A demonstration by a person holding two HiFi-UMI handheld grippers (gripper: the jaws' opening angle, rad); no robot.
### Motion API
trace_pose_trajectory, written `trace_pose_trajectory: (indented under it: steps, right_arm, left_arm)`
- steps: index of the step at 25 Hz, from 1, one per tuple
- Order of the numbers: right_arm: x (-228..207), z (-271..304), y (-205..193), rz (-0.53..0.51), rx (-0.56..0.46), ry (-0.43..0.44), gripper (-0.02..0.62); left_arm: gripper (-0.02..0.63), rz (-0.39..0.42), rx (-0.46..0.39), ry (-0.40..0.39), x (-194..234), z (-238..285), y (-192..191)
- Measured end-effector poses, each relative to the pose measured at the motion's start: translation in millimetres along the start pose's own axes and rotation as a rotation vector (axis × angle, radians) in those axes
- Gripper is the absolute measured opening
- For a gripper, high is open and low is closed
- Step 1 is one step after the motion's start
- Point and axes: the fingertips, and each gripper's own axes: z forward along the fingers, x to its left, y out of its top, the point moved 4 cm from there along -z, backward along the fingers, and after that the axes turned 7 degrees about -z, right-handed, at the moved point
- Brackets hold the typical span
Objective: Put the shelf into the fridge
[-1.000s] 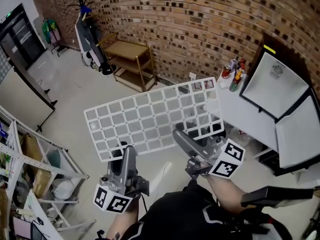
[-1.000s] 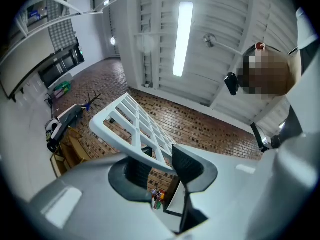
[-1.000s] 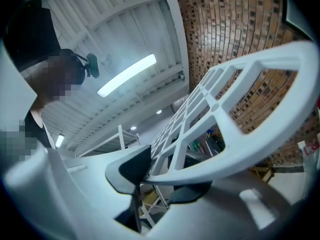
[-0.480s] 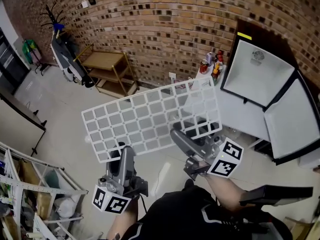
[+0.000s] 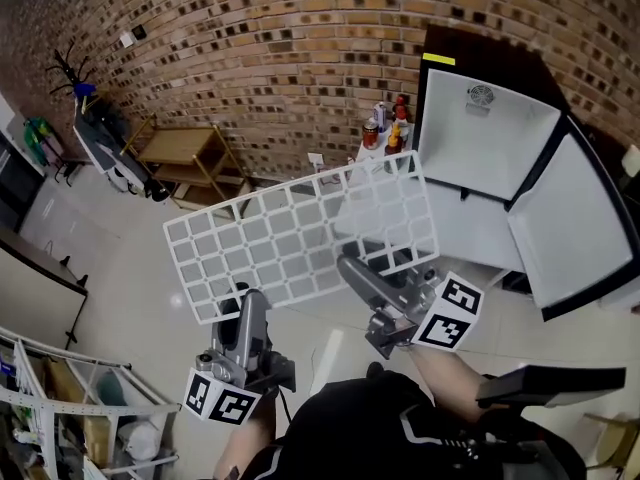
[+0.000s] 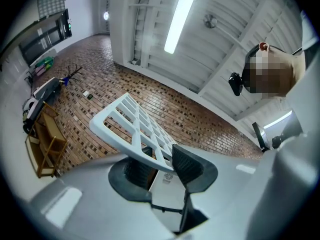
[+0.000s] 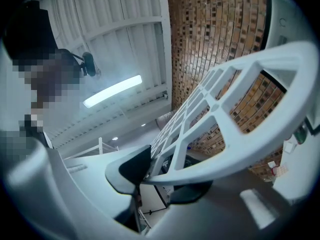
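Observation:
A white grid shelf hangs flat in the air in front of me, held by its near edge. My left gripper is shut on the shelf's near left rim, one pad on each side of it. My right gripper is shut on the near right rim. The fridge stands open at the right of the head view, its white inside bare and its door swung out to the right. The shelf's far right corner lies over the fridge's lower left.
Several bottles stand on a low white surface just left of the fridge. A brick wall runs behind. A wooden cart and a scooter stand at the left; a metal rack is at the lower left.
The head view has swung right, so the fridge now sits nearer the middle and the cart and scooter have slid left. Both grippers still hold the shelf the same way.

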Motion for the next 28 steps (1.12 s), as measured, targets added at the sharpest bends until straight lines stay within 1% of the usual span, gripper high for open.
trace_pose_trajectory:
  steps: [4, 8, 15, 18, 23, 25, 28]
  right_arm:
    - [-14.1, -14.4, 14.5, -0.007, -0.010, -0.020, 0.118]
    - [-29.1, -30.7, 32.7, -0.015, -0.029, -0.039, 0.118]
    - [-46.4, -53.0, 51.3, -0.018, -0.060, -0.103, 0.118]
    - [-53.1, -62.7, 57.4, -0.026, -0.074, -0.148, 0.117]
    - [-68.4, -86.1, 73.5, -0.070, -0.105, -0.221, 0.118]
    - [-77.2, -91.8, 77.1, -0.078, -0.119, -0.255, 0.117]
    - [-89.9, -92.2, 84.9, -0.106, -0.116, -0.305, 0.117]
  left_arm:
    - [0.119, -0.011, 0.019, -0.015, -9.2, 20.3, -12.5]
    - [0.120, -0.008, 0.040, -0.047, -21.4, 45.0, -24.2]
    - [0.119, -0.028, 0.103, -0.089, -33.1, 77.5, -38.8]
    - [0.119, -0.048, 0.132, -0.117, -34.6, 92.1, -47.1]
    - [0.118, -0.082, 0.173, -0.192, -41.2, 123.5, -68.4]
    - [0.118, -0.094, 0.192, -0.221, -39.3, 137.6, -75.7]
    - [0.118, -0.133, 0.216, -0.255, -31.2, 159.6, -83.7]
